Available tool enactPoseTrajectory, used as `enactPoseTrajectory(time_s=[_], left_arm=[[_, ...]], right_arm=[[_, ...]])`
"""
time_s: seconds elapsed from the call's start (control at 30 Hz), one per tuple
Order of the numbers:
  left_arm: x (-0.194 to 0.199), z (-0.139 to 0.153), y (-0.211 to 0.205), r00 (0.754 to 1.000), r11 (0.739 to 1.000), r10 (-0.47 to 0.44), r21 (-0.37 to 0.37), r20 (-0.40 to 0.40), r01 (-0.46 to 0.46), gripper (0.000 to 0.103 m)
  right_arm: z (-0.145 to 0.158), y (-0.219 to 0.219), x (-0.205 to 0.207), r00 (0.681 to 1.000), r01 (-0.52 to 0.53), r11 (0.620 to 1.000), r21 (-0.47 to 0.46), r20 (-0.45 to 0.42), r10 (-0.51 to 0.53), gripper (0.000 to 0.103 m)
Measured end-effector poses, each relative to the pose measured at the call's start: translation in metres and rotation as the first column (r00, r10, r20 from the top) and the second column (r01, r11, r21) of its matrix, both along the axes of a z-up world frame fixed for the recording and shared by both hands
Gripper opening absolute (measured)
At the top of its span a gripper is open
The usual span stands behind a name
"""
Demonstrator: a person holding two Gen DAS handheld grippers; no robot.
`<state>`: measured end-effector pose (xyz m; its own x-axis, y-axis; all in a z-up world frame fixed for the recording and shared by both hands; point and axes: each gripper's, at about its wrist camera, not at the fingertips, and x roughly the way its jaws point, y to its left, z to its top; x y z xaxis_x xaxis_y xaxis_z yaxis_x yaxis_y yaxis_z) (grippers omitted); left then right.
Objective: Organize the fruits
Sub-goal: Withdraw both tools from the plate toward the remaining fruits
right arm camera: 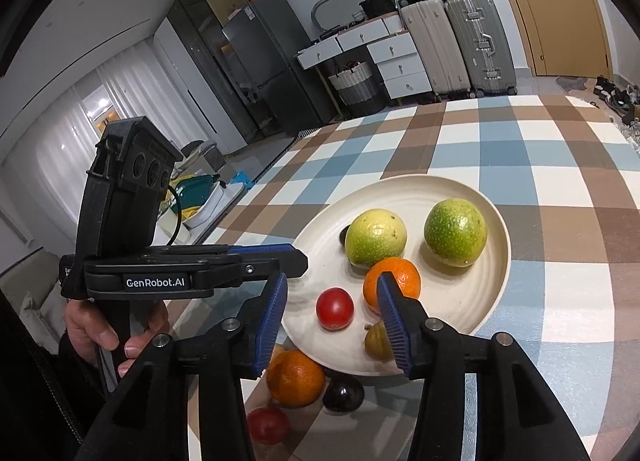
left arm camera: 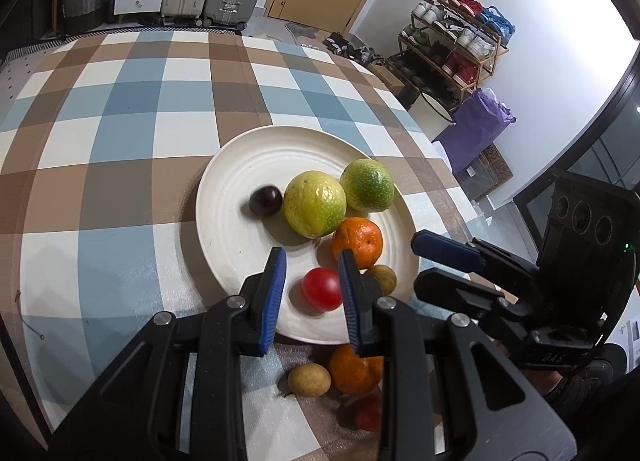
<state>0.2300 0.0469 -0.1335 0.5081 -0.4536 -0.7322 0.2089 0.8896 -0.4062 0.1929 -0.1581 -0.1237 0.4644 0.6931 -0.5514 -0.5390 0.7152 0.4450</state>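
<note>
A checkered counter point(left arm camera: 120, 133) carries a white plate point(left arm camera: 232, 189). On the plate sit two green-yellow citrus fruits point(left arm camera: 315, 204), an orange point(left arm camera: 357, 241), a red tomato point(left arm camera: 322, 288) and a dark plum point(left arm camera: 265, 200). The left gripper point(left arm camera: 312, 293) hovers with released jaws either side of the tomato. The right gripper point(right arm camera: 332, 313) hovers nearby, jaws released. Another orange point(right arm camera: 295, 377) lies beside the plate.
</note>
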Motion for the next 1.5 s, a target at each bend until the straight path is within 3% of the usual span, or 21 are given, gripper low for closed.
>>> enactPoseTrajectory(time_s=[0.27, 0.33, 0.43, 0.5, 0.63, 0.7, 1.0, 1.3, 1.43, 1.5], left_arm=[[-0.021, 0.012, 0.003, 1.0, 1.0, 0.009, 0.015, 0.025, -0.01, 0.027], [-0.029, 0.015, 0.003, 0.999, 1.0, 0.02, 0.022, 0.036, -0.02, 0.035], [-0.038, 0.019, 0.007, 0.997, 0.998, 0.051, 0.032, 0.059, -0.053, 0.037], [-0.045, 0.021, 0.011, 0.996, 0.997, 0.066, 0.027, 0.064, -0.068, 0.037], [-0.059, 0.024, 0.013, 0.994, 0.996, 0.084, 0.031, 0.075, -0.087, 0.057], [-0.069, 0.026, 0.014, 0.992, 0.995, 0.094, 0.028, 0.089, -0.096, 0.059], [-0.101, 0.034, 0.004, 0.989, 0.993, 0.09, 0.069, 0.117, -0.098, 0.082], [-0.128, 0.042, -0.007, 0.987, 0.988, 0.094, 0.112, 0.13, -0.108, 0.088], [-0.139, 0.045, -0.01, 0.986, 0.987, 0.089, 0.121, 0.144, -0.107, 0.1], [-0.144, 0.047, -0.011, 0.984, 0.985, 0.091, 0.128, 0.155, -0.112, 0.101]], right_arm=[[0.011, -0.005, -0.011, 0.999, 0.024, 1.0, 0.01, 0.039, -0.024, 0.054], [0.014, -0.008, -0.015, 0.998, 0.033, 0.999, 0.018, 0.05, -0.034, 0.063], [0.019, -0.012, -0.02, 0.996, 0.05, 0.998, 0.025, 0.068, -0.052, 0.078], [0.021, -0.015, -0.025, 0.994, 0.063, 0.998, 0.031, 0.082, -0.065, 0.082], [0.026, -0.019, -0.034, 0.992, 0.081, 0.996, 0.038, 0.098, -0.085, 0.088], [0.029, -0.022, -0.039, 0.99, 0.095, 0.995, 0.042, 0.104, -0.099, 0.092], [0.041, -0.032, -0.061, 0.984, 0.12, 0.99, 0.079, 0.126, -0.129, 0.098], [0.054, -0.039, -0.086, 0.976, 0.133, 0.986, 0.1, 0.163, -0.148, 0.099], [0.058, -0.041, -0.095, 0.972, 0.136, 0.985, 0.103, 0.178, -0.152, 0.099], [0.06, -0.042, -0.099, 0.971, 0.137, 0.985, 0.105, 0.182, -0.155, 0.1]])
